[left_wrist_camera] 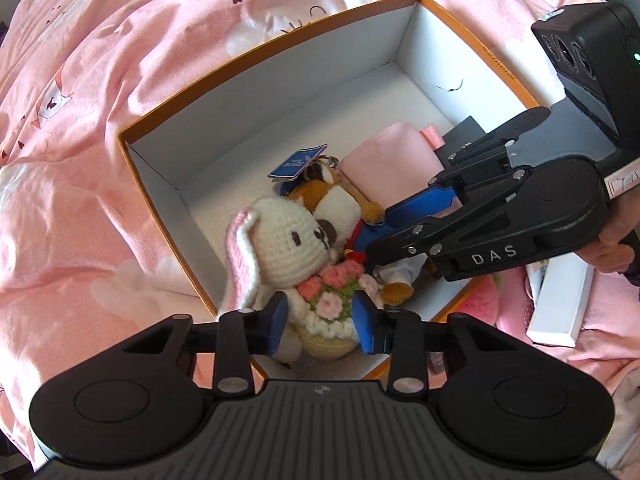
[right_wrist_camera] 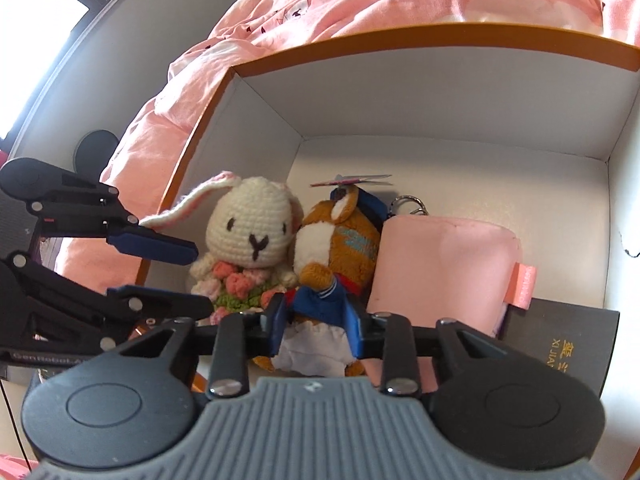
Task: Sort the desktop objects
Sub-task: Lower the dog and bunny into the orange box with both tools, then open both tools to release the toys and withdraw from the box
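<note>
So this is the packing stage of the sort: both soft toys are already down inside the orange box [left_wrist_camera: 168, 120], which sits on the pink duvet [left_wrist_camera: 80, 80].

The left gripper [left_wrist_camera: 322, 314] points straight down, and its blue pads sit against either side of the crochet bunny [left_wrist_camera: 280, 236], pinching it around the flower bouquet at its middle. The right gripper [right_wrist_camera: 316, 326] comes in at a slant and is clamped on the brown plush dog [right_wrist_camera: 340, 240], squeezing its blue-and-white outfit. The two toys stand touching, side by side, near one corner of the box, with the pink pouch [right_wrist_camera: 440, 264] right beside the dog.

The next move is probably just letting go. Both toys look seated on the box floor, so the jaws need to spread and each gripper should lift straight out without dragging a toy along. The bunny's floppy ear could snag.

Count in the box:
- two soft toys
- one pink pouch
- one dark booklet [right_wrist_camera: 568, 344], tucked under the pouch's corner

Outside it, there's one flat white box [left_wrist_camera: 560, 308] on the duvet.
</note>
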